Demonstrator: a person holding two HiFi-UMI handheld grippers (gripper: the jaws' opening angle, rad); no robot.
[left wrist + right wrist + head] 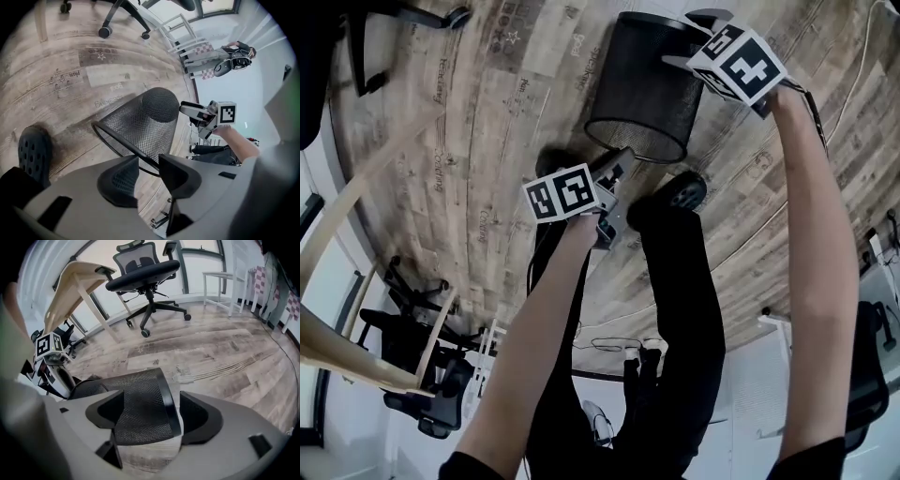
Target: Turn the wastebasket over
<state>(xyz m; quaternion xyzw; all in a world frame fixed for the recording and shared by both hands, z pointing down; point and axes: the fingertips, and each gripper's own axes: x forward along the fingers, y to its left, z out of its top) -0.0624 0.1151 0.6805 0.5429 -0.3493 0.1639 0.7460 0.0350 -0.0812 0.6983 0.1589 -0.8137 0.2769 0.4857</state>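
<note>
The black mesh wastebasket (642,80) is tipped, with its open rim toward the person and its closed base away. My left gripper (617,178) is shut on the near rim; in the left gripper view the rim wire and mesh wall (140,126) run between the pads of the left gripper (149,166). My right gripper (689,39) is at the base end. In the right gripper view the right gripper (152,416) stands wide open, straddling the banded base edge of the wastebasket (140,408), with a gap showing beside one pad.
The floor is wood plank. The person's black shoes (680,192) stand just behind the rim. An office chair (145,273), a wooden table (79,282) and a white stool (225,277) stand beyond the basket. A cable (853,75) runs along the floor at the right.
</note>
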